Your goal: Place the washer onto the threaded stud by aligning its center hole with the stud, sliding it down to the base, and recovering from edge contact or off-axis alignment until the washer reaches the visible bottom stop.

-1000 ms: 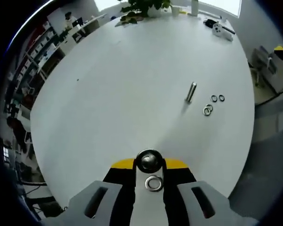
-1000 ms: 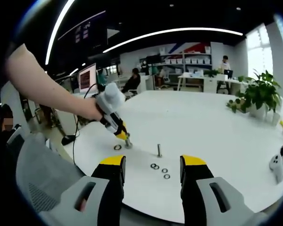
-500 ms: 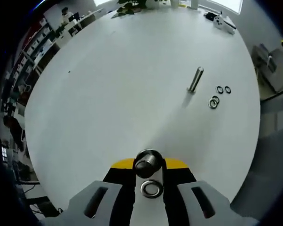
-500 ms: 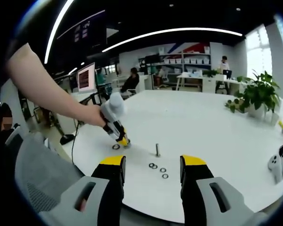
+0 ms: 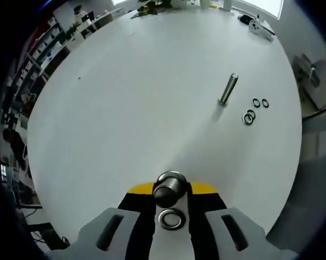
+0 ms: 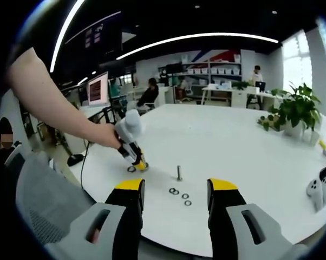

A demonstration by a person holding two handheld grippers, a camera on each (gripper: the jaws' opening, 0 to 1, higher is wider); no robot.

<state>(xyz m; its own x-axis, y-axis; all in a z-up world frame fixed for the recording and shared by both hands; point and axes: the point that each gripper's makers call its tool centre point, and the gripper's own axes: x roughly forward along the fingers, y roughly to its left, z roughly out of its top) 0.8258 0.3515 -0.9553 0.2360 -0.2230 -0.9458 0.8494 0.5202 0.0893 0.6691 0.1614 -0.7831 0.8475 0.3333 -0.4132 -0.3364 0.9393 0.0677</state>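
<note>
The left gripper (image 5: 171, 190) has its jaws clenched around an upright stud (image 5: 170, 187) at the near table (image 5: 130, 97) edge. A washer (image 5: 172, 219) lies flat on the table between the jaws, just beside the stud's base at 6 o'clock, not threaded on. A second stud (image 5: 228, 89) stands at 2 o'clock with spare washers (image 5: 254, 110) beside it. The right gripper (image 6: 175, 203) hovers with jaws wide apart, holding nothing. Compared with a second earlier, the left gripper sits lower over the stud.
</note>
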